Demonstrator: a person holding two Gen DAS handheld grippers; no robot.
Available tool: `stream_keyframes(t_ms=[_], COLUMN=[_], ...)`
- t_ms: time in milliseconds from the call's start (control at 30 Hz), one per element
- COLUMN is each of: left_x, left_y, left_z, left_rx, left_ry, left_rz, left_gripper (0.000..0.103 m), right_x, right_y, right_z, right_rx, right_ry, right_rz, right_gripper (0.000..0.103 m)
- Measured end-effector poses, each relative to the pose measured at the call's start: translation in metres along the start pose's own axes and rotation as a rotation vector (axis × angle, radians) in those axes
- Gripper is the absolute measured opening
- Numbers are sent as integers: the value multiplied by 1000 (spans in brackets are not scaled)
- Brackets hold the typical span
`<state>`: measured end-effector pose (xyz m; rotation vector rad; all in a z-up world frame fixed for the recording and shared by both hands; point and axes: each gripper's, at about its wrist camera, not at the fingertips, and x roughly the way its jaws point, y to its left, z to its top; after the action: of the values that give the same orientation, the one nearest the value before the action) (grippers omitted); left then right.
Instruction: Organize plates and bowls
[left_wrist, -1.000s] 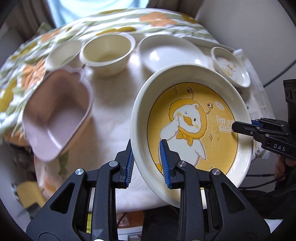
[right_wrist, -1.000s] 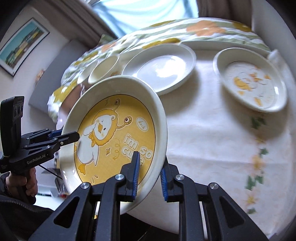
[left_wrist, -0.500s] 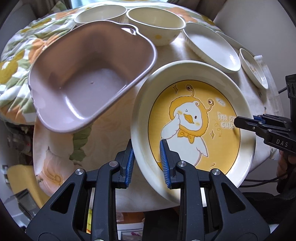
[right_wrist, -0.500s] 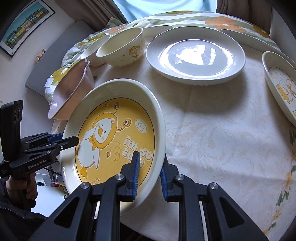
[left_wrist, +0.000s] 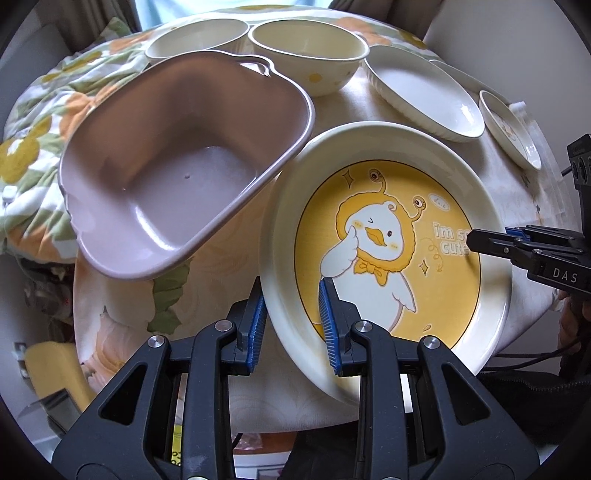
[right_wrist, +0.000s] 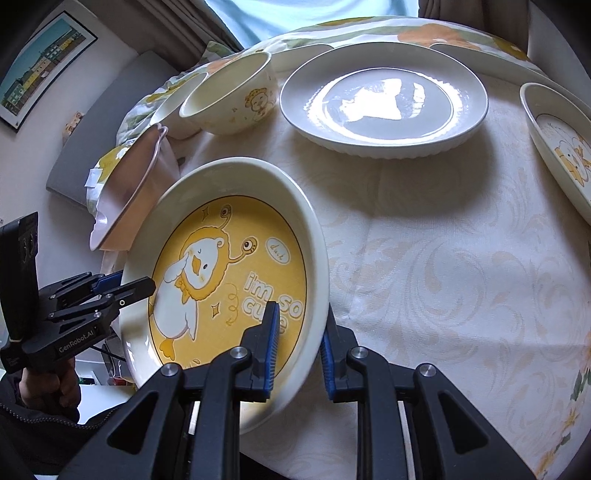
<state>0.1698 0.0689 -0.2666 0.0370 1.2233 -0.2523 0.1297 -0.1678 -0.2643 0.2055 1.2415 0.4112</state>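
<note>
Yellow duck plate (right_wrist: 229, 280): printed "i'm so cute" beside the duck, with a small speech bubble reading "duck", barely legible. Right gripper (left_wrist: 491, 243), body marked "DAS". Left gripper (right_wrist: 136, 288), body marked "GenRobot.AI".

Cream round ceramic plate (left_wrist: 386, 236) with a yellow centre and cartoon duck; mauve plastic tub (left_wrist: 184, 162); plain cream fluted ceramic plate (right_wrist: 384, 99); cream damask tablecloth (right_wrist: 461, 266).

Yellow duck plate (left_wrist: 388, 236), tilted, beside mauve bowl (left_wrist: 177, 177)
</note>
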Motion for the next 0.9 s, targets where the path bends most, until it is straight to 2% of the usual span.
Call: stream_keyframes(t_ms=[133,167,233,267,300,333,367,567,733,800,833,867,900], left_x=[0,0,0,-2,-4,-6,-7,-15,-41,-58,-67,-78,-87], left_y=[-1,-1,-6,-9,-12,-15,-18,-33,-50,-61,-67,-76,-86], left_z=[0,0,0,-1,-2,-3,-3,-4,0,6,10,16,23], left_rx=[-1,-2,3,11,21,29,35,47,25,9,-1,-10,-14], left_ry=[3,3,-7,-20,-44,-58,-60,-63,-96,-125,-151,-182,-214], left_rz=[1,-11,-19,-3,10,10,2,33,85,103,112,123,134], left_gripper=[27,34,62,84,88,88,88,88,88,88,88,89,95], right_x=[4,4,4,3,2,2,1,-16,-50,-69,-80,-90,-104], right_y=[5,5,6,7,9,11,13,9,-5,-14,-18,-22,-27], right_z=[3,3,2,1,0,0,-1,-1,8,14,18,21,26], right_rx=[11,15,19,16,10,3,-4,3,-18,-34,-47,-63,-85], right_ry=[4,2,-5,-9,-12,-14,-15,-47,-109,-147,-172,-198,-225], right_rz=[-16,-19,-25,-24,-26,-29,-29,-34,-12,-7,-1,7,14], right_gripper=[19,19,22,29,36,51,61,63,63,82,101,103,103])
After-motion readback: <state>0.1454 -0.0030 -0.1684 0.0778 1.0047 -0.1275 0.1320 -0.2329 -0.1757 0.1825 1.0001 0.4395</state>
